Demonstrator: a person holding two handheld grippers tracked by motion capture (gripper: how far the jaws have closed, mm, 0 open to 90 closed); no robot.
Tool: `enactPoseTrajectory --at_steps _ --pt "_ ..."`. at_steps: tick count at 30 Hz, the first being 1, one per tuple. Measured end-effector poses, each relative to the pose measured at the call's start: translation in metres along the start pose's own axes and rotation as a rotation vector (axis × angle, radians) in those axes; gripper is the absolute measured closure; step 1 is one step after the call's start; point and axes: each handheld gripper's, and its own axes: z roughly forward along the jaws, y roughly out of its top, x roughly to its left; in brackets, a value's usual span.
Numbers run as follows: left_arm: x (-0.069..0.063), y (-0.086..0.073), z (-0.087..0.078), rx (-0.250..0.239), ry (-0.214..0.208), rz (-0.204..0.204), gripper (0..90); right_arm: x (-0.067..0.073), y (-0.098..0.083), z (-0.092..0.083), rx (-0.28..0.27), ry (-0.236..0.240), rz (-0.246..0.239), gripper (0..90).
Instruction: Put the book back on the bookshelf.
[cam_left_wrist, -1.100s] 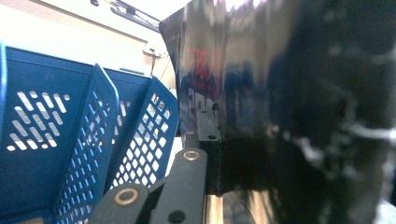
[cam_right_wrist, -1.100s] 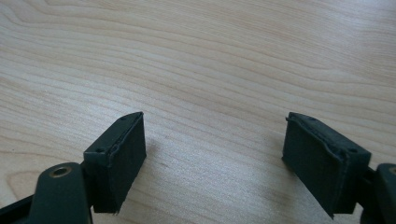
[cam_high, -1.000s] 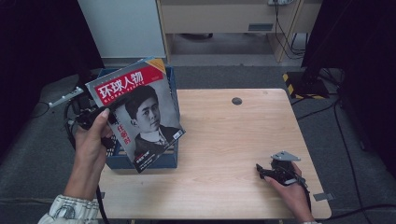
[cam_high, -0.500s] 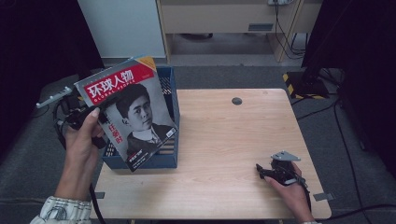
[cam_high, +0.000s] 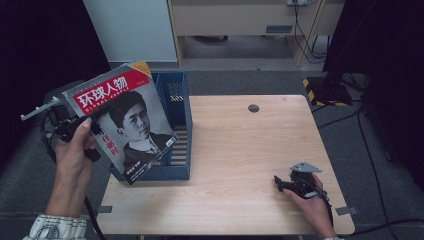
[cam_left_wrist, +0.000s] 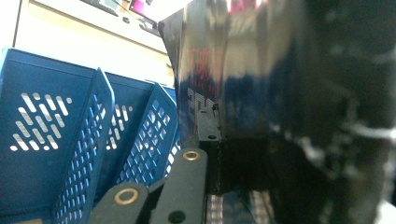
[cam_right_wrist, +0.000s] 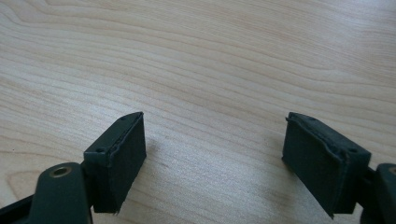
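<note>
Left gripper (cam_high: 75, 131): jaws clamped on the magazine (cam_high: 125, 120), carried leftward off the blue file rack (cam_high: 177, 130) since a second ago.
Right gripper (cam_high: 283, 184): jaws apart, nothing between, unmoved on the table (cam_high: 240, 150).

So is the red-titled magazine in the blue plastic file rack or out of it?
Out. The left hand-held gripper holds the red-titled magazine tilted in the air, above the blue plastic file rack.

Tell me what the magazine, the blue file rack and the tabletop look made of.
Magazine: glossy coated paper, likely; its cover mirrors light in the left gripper view. Blue file rack: moulded plastic, apparently, with perforated walls and a slight sheen. Tabletop: pale wood or wood-look laminate, matte, grain lines visible.
</note>
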Motion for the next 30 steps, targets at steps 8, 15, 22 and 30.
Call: enactPoseTrajectory --at_steps 8,15,22,30 --pt "0.005 0.002 -0.004 -0.009 0.013 -0.001 86.7 0.000 0.000 0.000 -0.001 0.000 0.000 21.5" --pt "0.010 0.005 -0.014 -0.020 0.026 -0.004 86.7 0.000 0.000 0.000 0.000 0.000 0.000 21.5" --pt "0.013 0.005 -0.021 -0.023 0.038 -0.001 86.7 0.000 0.000 0.000 0.000 0.002 -0.001 21.5" --pt "0.021 0.007 -0.039 -0.024 0.062 0.010 86.7 0.000 0.000 0.000 0.001 0.003 0.001 21.5"
